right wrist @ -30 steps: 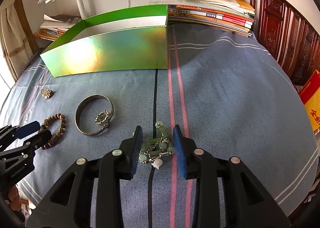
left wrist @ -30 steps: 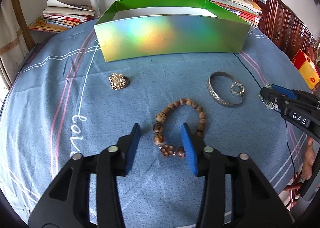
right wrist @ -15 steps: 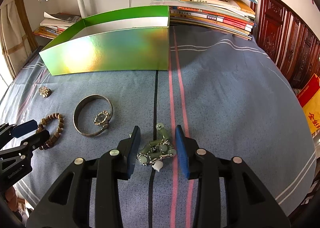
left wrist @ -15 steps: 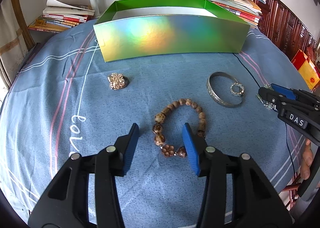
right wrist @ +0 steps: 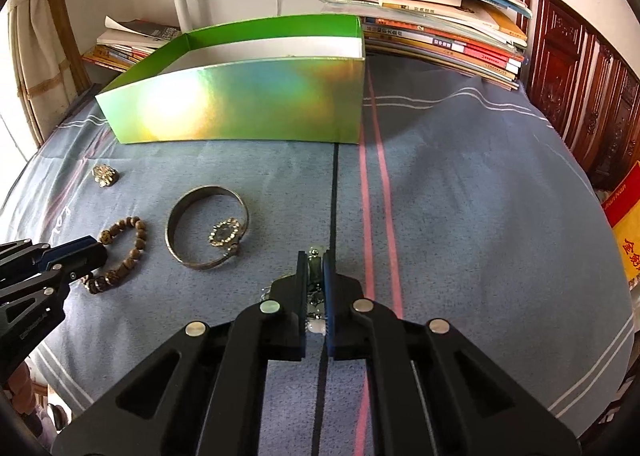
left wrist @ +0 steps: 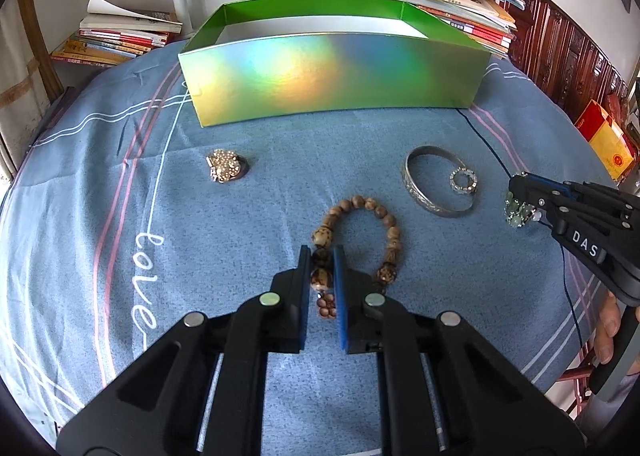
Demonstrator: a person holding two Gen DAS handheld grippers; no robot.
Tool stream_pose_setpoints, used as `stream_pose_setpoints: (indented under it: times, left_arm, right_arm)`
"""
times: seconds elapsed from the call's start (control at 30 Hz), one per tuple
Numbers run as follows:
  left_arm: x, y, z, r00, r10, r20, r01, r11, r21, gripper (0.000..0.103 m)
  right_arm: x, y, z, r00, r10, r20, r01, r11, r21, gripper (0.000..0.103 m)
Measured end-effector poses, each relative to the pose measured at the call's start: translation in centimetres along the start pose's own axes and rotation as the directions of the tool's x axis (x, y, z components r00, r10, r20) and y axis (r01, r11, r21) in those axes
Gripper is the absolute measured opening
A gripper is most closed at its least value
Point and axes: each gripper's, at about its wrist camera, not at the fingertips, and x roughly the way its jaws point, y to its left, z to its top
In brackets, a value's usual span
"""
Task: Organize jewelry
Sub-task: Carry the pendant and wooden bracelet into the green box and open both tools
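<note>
The left gripper (left wrist: pixel 322 270) is closed to a narrow gap, and the dark beads at one side of the wooden bead bracelet (left wrist: pixel 356 240) are pinched between its blue pads (left wrist: pixel 339 280). The rest of the bracelet loop is seen lying on the blue cloth (left wrist: pixel 120 256) ahead and to the right of the jaws, its beads brown and mottled, with a small cluster hanging just behind the pinched part.

The right gripper (right wrist: pixel 315 284) is likewise drawn almost shut, and a pale green bead piece (right wrist: pixel 315 270) with silvery links is clamped between its pads; a white bit is visible low in the gap.

Ahead and left of the right jaws a silver bangle (right wrist: pixel 206 228) is laid flat, with a crystal ring (right wrist: pixel 225 232) inside it, against its right side. Farther left a gold flower ring (right wrist: pixel 105 174) is seen. Beyond both jaws the open green holographic box (left wrist: pixel 332 67) is set.
</note>
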Motion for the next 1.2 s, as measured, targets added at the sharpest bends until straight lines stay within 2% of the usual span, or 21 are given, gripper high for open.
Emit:
stream_pose_setpoints:
  times: [0.2,0.47,0.67,0.77,0.87,0.93,1.07,1.2]
  left_arm:
    - [-1.7,0.6,0.6,0.999,0.008,0.044,-0.007,1.0,-0.015,0.011]
    - [-5.9,1.4,3.2,0.989,0.012,0.149,-0.01,1.0,-0.017,0.011]
    - [-8.9,2.2,7.0,0.97,0.032,0.241,-0.029,0.999,-0.014,0.011]
    - [-9.8,2.7,10.1,0.956,0.039,0.29,-0.036,0.999,-0.014,0.011]
    - [-9.0,3.2,13.5,0.949,0.059,0.309,-0.055,0.998,-0.021,0.011]
    - [-7.6,3.7,15.4,0.95,0.072,0.304,-0.065,0.997,-0.034,0.011]
    - [-3.3,4.7,17.7,0.969,0.061,0.239,-0.049,0.997,-0.057,0.011]
    - [0.2,5.2,17.9,0.981,0.06,0.182,-0.047,0.996,-0.072,0.011]
  right_arm:
    - [-2.6,-0.2,1.1,0.997,0.019,0.071,-0.02,1.0,0.011,0.007]
    - [-5.8,0.4,4.0,0.985,0.061,0.161,-0.061,0.998,-0.008,0.007]
    - [-7.7,1.4,7.5,0.966,0.096,0.24,-0.086,0.995,-0.051,0.007]
    - [-7.7,1.7,10.8,0.952,0.096,0.29,-0.083,0.995,-0.059,0.007]
    - [-6.0,1.9,13.5,0.954,0.107,0.281,-0.096,0.994,-0.052,0.007]
    - [-3.6,2.2,15.3,0.964,0.096,0.249,-0.088,0.995,-0.045,0.007]
    - [0.9,2.7,16.9,0.981,0.084,0.175,-0.08,0.996,-0.028,0.007]
    - [4.0,3.3,17.2,0.99,0.075,0.119,-0.072,0.997,-0.024,0.007]
